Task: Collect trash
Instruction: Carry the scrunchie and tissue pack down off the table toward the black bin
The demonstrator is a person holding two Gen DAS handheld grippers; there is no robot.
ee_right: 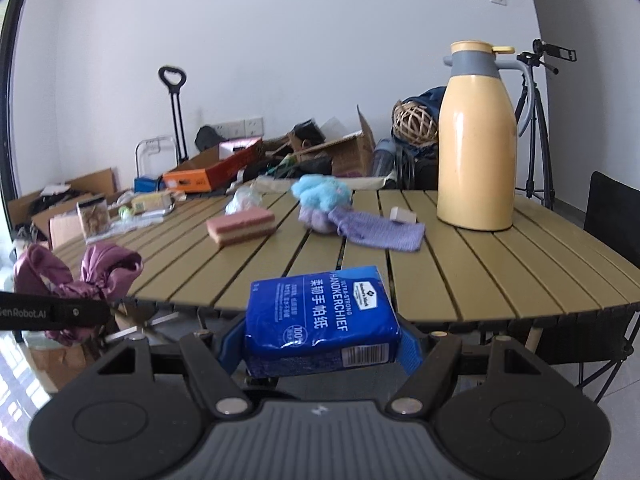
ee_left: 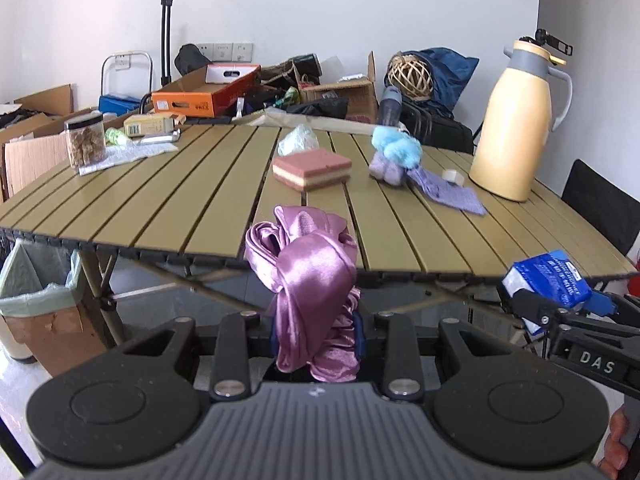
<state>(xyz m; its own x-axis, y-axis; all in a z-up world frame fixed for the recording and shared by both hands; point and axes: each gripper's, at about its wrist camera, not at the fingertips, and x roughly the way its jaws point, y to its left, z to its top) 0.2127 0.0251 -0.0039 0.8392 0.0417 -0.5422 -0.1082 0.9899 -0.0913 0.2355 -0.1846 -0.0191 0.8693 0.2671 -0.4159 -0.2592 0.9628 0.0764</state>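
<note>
My left gripper is closed on a bunched purple satin cloth, which stands up between the fingers in shiny folds, off the near edge of the slatted table. My right gripper is clamped across a blue tissue pack, held flat just short of the table's edge; its wrapper reads "ULTRA-STRONG HANDKERCHIEF" and "Member's Mark", with Chinese characters and a barcode on the near face. From the right wrist view the left tool's arm shows "GenRobot.AI"; from the left, the right tool shows "DAS".

On the table sit a pink and cream layered sponge, a crumpled clear bag behind it, a fluffy blue and lilac cloth bundle, a small roll of tape and a tall yellow thermos jug with a grey collar. At the far left a black-lidded clear jar holds brown chunks. Below the table's left edge stands a cardboard box lined with a pale green bag; I cannot tell what is inside. An open orange box lies among the clutter behind.
</note>
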